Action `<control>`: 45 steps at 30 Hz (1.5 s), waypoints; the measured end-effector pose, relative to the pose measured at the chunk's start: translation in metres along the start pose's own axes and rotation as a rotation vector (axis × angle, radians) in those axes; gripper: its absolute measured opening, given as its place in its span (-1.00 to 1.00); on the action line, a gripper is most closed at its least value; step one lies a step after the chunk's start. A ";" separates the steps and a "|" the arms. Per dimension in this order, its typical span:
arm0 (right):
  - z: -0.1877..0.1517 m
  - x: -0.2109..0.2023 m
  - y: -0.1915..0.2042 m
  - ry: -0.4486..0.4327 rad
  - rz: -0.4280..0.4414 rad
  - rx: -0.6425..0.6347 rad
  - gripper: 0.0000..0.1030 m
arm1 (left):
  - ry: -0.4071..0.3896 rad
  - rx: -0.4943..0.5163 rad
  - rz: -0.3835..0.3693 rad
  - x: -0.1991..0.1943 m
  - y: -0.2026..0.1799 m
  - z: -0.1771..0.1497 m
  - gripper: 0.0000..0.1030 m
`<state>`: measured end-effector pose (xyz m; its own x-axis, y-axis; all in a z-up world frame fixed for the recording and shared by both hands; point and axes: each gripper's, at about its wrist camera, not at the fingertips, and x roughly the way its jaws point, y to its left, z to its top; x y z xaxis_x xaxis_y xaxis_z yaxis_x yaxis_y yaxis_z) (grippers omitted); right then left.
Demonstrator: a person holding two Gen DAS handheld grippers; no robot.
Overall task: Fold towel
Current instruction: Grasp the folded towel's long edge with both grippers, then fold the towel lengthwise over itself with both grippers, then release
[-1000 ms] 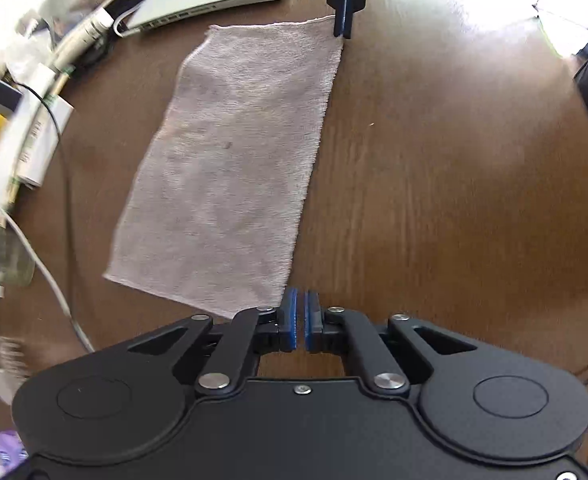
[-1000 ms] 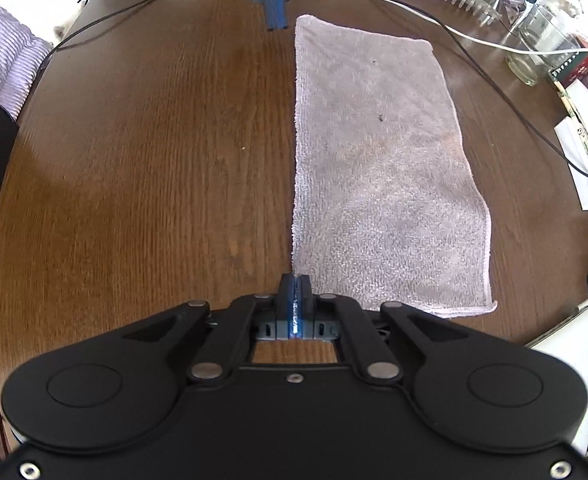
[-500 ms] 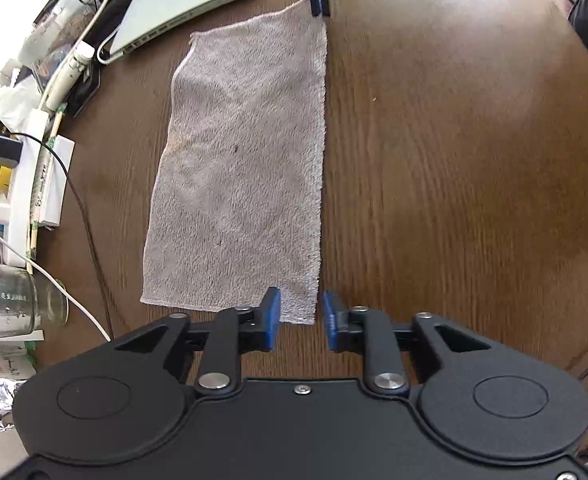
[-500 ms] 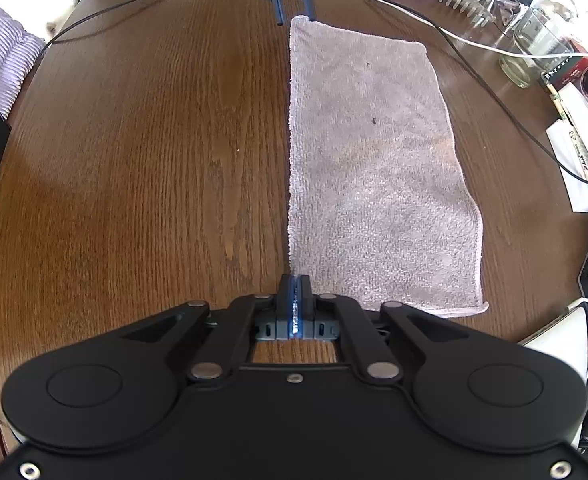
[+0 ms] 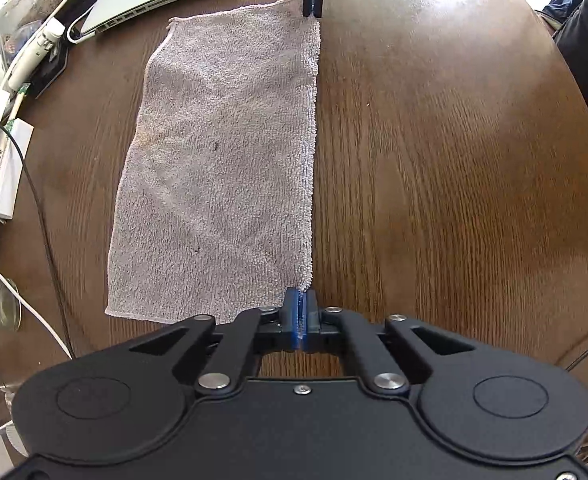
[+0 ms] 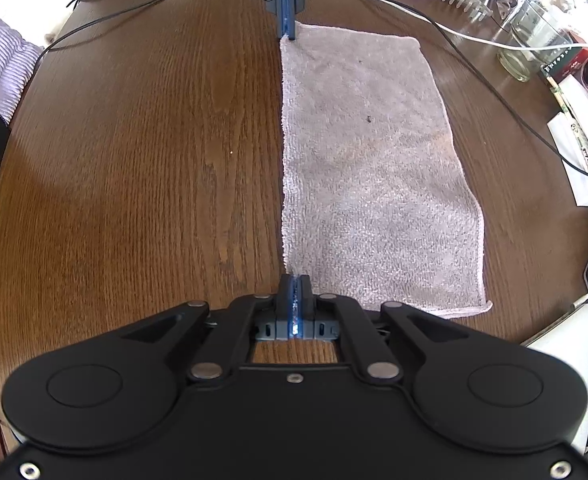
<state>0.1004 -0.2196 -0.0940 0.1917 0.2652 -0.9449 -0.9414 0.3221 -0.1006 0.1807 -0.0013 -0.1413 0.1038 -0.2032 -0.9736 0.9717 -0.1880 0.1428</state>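
Towel (image 5: 217,168) flat on table (image 5: 434,184); left gripper (image 5: 302,312) and right gripper (image 6: 294,300) both clenched on corners, lift-and-fold next.

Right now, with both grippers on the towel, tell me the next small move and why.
Probably lift both corners together and carry that long edge across toward the far edge. The left gripper and right gripper are each shut on a corner of the towel, which lies flat on the table.
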 end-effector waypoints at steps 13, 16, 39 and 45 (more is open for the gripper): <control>-0.002 -0.001 0.008 -0.009 0.041 -0.009 -0.96 | -0.072 -0.054 -0.003 -0.021 -0.013 0.004 -0.98; -0.003 -0.004 0.014 -0.014 0.055 -0.013 -0.96 | -0.085 -0.055 -0.010 -0.026 -0.026 0.005 -0.98; -0.023 -0.025 0.106 -0.017 0.118 -0.022 -0.96 | -0.112 -0.126 -0.052 -0.029 -0.105 0.007 -0.98; -0.021 -0.030 0.101 -0.024 0.096 -0.026 -0.97 | -0.109 -0.124 -0.039 -0.030 -0.094 0.004 -0.98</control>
<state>-0.0064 -0.2139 -0.0826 0.1066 0.3155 -0.9429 -0.9625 0.2706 -0.0182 0.0854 0.0189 -0.1245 0.0481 -0.3022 -0.9520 0.9940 -0.0792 0.0754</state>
